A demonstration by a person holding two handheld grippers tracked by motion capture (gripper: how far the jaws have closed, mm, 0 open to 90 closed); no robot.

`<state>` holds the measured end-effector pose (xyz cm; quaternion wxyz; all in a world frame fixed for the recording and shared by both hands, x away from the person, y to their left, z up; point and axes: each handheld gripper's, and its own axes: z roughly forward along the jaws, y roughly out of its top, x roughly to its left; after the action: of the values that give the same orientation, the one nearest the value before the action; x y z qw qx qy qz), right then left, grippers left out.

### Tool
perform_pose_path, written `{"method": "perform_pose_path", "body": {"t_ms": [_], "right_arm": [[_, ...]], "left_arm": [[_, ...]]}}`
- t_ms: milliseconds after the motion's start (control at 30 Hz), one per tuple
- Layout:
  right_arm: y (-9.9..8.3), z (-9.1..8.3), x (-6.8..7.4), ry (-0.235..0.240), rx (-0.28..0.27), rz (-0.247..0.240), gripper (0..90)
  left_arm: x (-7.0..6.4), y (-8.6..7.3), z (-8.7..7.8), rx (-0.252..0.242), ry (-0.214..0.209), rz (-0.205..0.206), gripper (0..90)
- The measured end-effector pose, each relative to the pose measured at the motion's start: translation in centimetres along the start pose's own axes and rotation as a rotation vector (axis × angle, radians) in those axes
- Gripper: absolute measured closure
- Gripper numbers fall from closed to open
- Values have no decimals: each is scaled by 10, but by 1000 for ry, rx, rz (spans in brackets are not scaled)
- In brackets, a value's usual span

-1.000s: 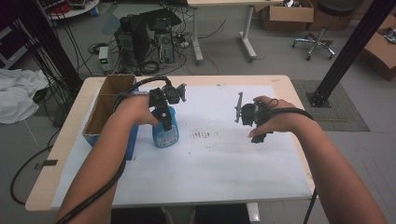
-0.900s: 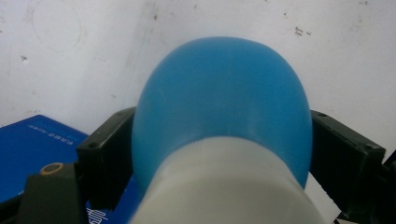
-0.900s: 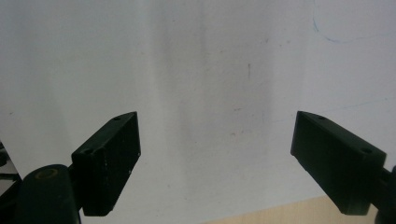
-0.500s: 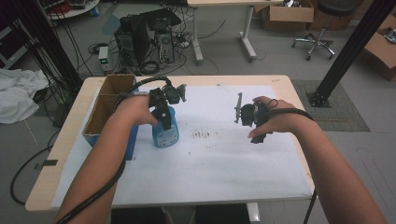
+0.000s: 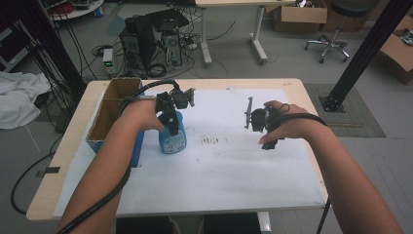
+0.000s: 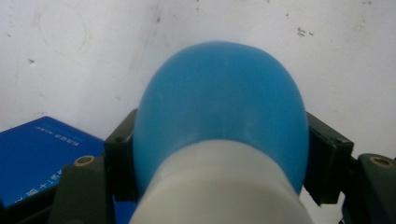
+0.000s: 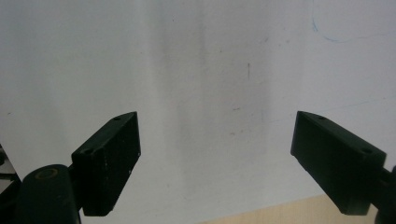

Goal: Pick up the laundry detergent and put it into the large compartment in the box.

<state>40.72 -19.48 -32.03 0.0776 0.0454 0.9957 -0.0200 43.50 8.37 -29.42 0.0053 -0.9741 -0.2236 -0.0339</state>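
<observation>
Nothing has moved: left gripper (image 5: 171,119) fingers clamp upright blue bottle (image 5: 172,136); right gripper (image 7: 217,154) gapes empty.

I see an open cardboard box (image 5: 109,114) at the worktop's (image 5: 292,87) left edge, and white paper (image 5: 219,175) covering most of its surface.

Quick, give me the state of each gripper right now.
Left gripper: closed on the blue bottle, fingers on both its sides.
Right gripper: open, holding nothing, over the white sheet.
</observation>
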Motion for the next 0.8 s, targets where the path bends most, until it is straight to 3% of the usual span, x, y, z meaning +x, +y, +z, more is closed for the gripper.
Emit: {"method": "perform_pose_path", "body": {"t_ms": [200, 600, 800], "right_arm": [[-1, -1, 0, -2, 2, 0, 159], [-1, 2, 0, 2, -4, 5, 159], [-1, 1, 0, 2, -7, 4, 159]], "left_arm": [[0, 0, 2, -6, 22, -3, 349], [2, -2, 0, -19, -3, 14, 380], [2, -5, 0, -41, -10, -38, 383]]}}
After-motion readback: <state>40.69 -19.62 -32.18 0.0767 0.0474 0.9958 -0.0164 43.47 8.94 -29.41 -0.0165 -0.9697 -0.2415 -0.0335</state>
